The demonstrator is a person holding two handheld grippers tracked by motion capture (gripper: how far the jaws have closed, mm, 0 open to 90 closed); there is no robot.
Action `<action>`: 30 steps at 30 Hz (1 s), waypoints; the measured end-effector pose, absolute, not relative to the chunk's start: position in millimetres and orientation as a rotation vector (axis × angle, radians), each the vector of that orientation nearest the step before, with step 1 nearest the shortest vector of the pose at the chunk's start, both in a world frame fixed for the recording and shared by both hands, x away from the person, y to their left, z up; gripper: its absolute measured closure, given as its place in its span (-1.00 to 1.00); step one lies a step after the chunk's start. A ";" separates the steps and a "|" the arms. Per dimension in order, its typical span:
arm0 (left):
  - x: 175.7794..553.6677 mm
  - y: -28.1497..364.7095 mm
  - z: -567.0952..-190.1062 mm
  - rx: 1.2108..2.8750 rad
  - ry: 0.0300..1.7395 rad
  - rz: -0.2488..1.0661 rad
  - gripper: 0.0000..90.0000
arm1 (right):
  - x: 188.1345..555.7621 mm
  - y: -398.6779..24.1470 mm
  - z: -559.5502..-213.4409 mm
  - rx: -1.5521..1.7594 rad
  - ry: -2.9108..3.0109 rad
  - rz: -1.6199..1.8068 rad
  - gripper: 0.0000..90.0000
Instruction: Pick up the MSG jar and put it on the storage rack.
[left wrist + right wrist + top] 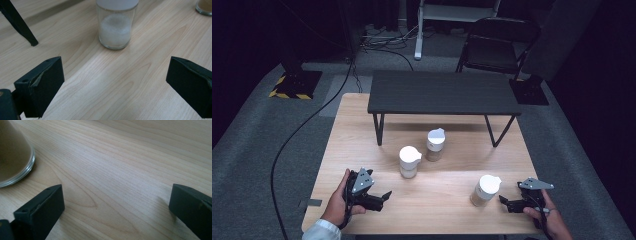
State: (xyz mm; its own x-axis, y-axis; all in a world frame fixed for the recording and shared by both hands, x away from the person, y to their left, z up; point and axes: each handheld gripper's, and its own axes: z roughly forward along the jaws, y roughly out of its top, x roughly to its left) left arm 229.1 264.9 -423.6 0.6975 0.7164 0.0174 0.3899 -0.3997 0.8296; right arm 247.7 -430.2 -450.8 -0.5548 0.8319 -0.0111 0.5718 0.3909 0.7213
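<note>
white-powder jar (115,27) stands on the table (362,150) ahead of your left gripper (382,197), apart from it. your right gripper (507,202) sits beside the tan jar (484,191). both gape wide, holding nothing.

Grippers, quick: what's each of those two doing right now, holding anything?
Left gripper: open, jaws wide apart, holding nothing.
Right gripper: open, jaws wide apart, holding nothing.

Both grippers, left (384,196) and right (503,201), are black with grey three-cornered plates; a white sleeve (323,230) shows behind the left one.
</note>
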 end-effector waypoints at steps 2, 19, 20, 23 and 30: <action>230.1 264.0 -423.0 2.037 0.844 0.473 -0.97 | 247.7 -430.2 -450.8 1.215 2.283 0.965 -1.00; 255.2 254.0 -420.0 2.055 0.830 0.444 -0.97 | 247.7 -430.2 -450.8 1.215 2.283 0.965 -1.00; 256.7 252.7 -419.8 2.055 0.830 0.442 -0.97 | 247.7 -430.2 -450.8 1.215 2.283 0.965 -1.00; 262.1 249.0 -419.4 2.057 0.822 0.433 -0.97 | 247.7 -430.2 -450.8 1.215 2.283 0.965 -1.00; 272.6 243.0 -420.4 2.062 0.815 0.412 -0.97 | 247.4 -430.5 -450.9 1.214 2.283 0.965 -1.00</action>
